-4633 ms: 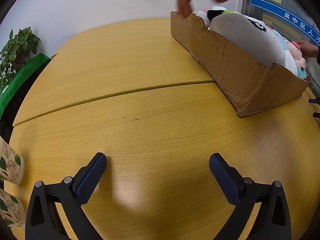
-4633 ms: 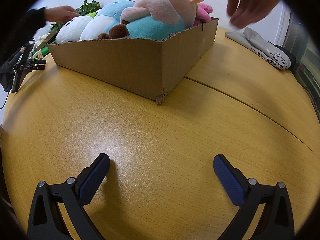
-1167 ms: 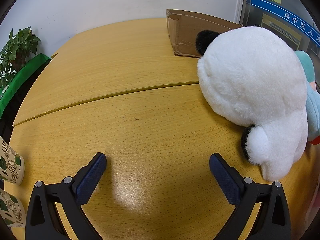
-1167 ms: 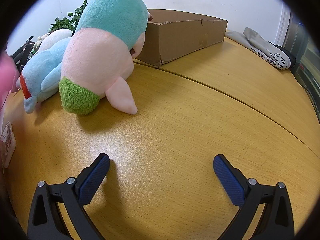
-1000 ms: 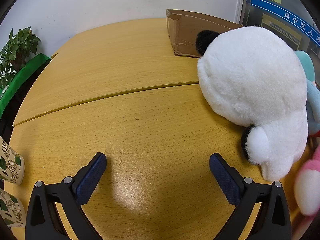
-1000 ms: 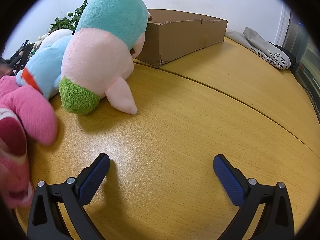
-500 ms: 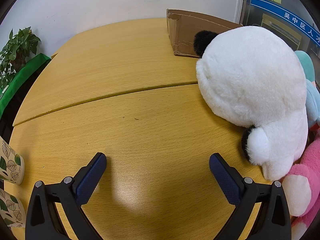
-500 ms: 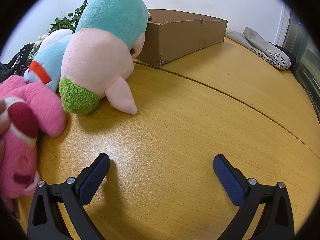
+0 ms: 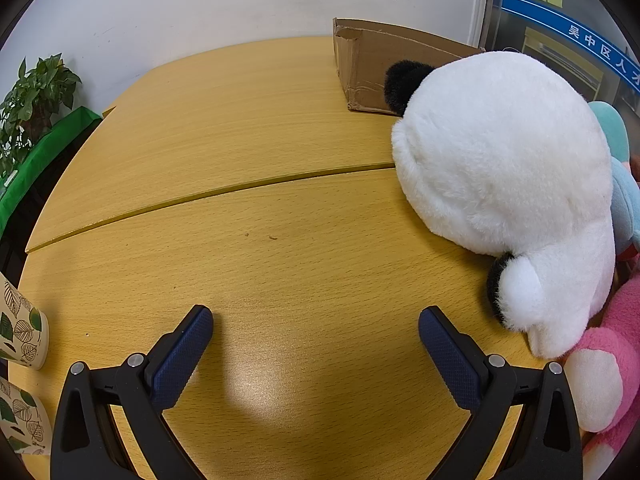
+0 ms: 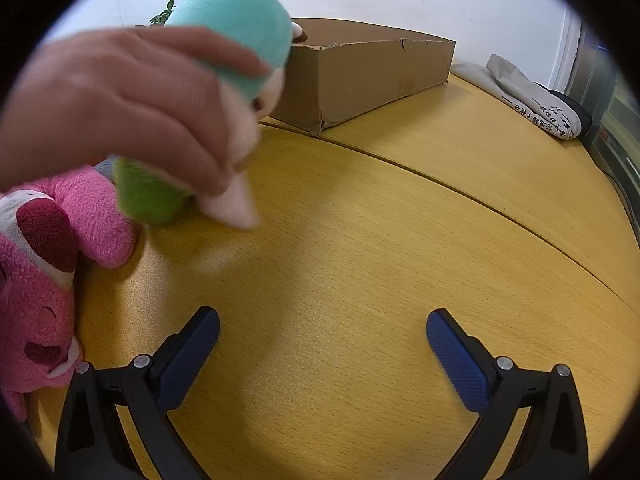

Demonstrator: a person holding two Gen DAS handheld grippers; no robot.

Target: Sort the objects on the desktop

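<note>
Left gripper (image 9: pixel 316 332): jaws apart, empty. Right gripper (image 10: pixel 323 334): jaws apart, empty. White panda toy (image 9: pixel 508 184), pink toy (image 10: pixel 44 264): on table (image 9: pixel 256 216). Teal toy (image 10: pixel 224 92): under hand (image 10: pixel 120 100), beside box (image 10: pixel 360 76).

L gripper (image 9: pixel 316 332): blue-padded fingers (image 9: pixel 186 350) spread wide, nothing btwn, low over counter. R gripper (image 10: pixel 322 334): same, fingers (image 10: pixel 456 354) wide apart, nothing held. Bare hand (image 10: pixel 116 100) blurred at upper left of R view.

Potted plant (image 9: pixel 36 96), leaf-print cups (image 9: pixel 20 336), folded bag (image 10: pixel 532 100)
</note>
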